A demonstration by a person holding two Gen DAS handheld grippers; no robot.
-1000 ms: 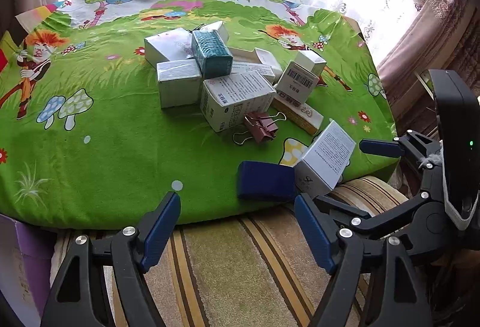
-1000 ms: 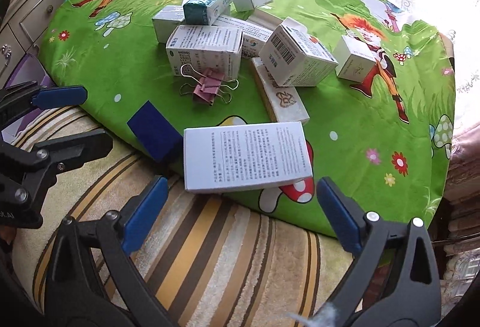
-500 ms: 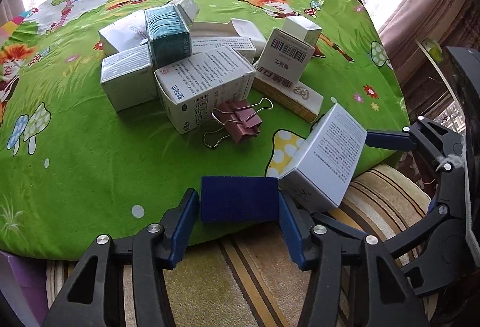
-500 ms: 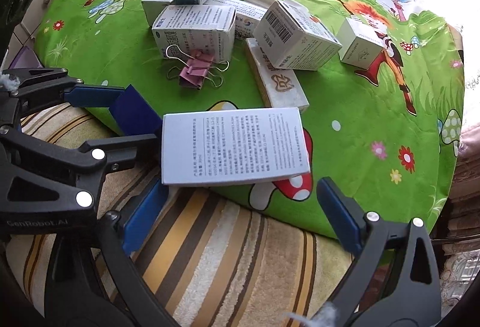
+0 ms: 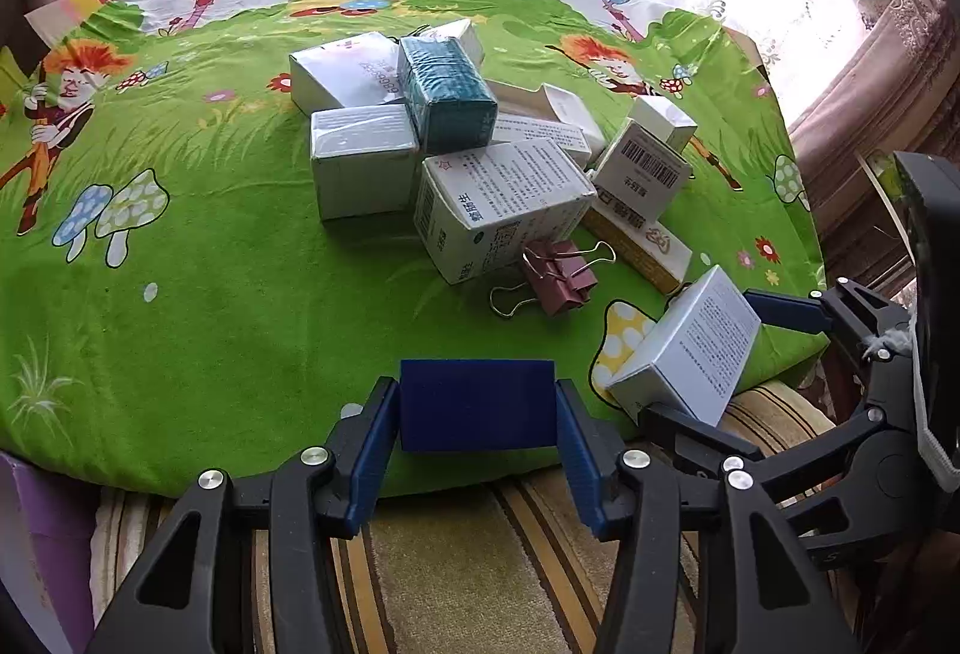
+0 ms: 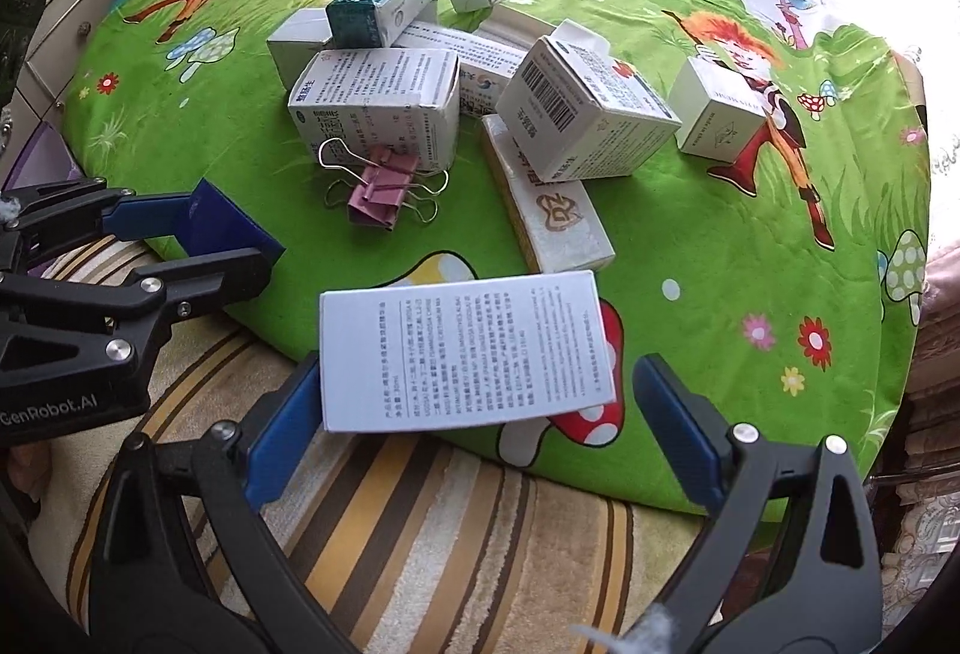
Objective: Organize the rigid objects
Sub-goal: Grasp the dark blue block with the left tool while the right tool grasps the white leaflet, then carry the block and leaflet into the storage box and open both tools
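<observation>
Starting at the left of the left wrist view, the green cartoon cloth (image 5: 210, 324) lies bare from nine to eleven o'clock of the left gripper (image 5: 477, 396), the widest open room on show. Its near edge curves over a striped cushion (image 5: 456, 564), which runs along the whole bottom.

One dark blue block (image 5: 477, 420) sits right at that near edge. The left gripper's jaws have just been closing, and both pads now press on the block's two ends.

At twelve o'clock of the block stands one heap of cartons (image 5: 504, 204): ten as far as I can count, several overlapping, with one teal carton (image 5: 447, 96) on top. One pink binder clip (image 5: 558, 276) lies at one o'clock, touching the heap's nearest carton.

Farther right, one white printed carton (image 6: 462, 348) overhangs the cloth's edge, tilted, between the spread fingers of the right gripper (image 6: 477, 372). Its left end meets the left pad; the right pad stands clear. Green cloth at three o'clock of this carton is open up to the rim.
</observation>
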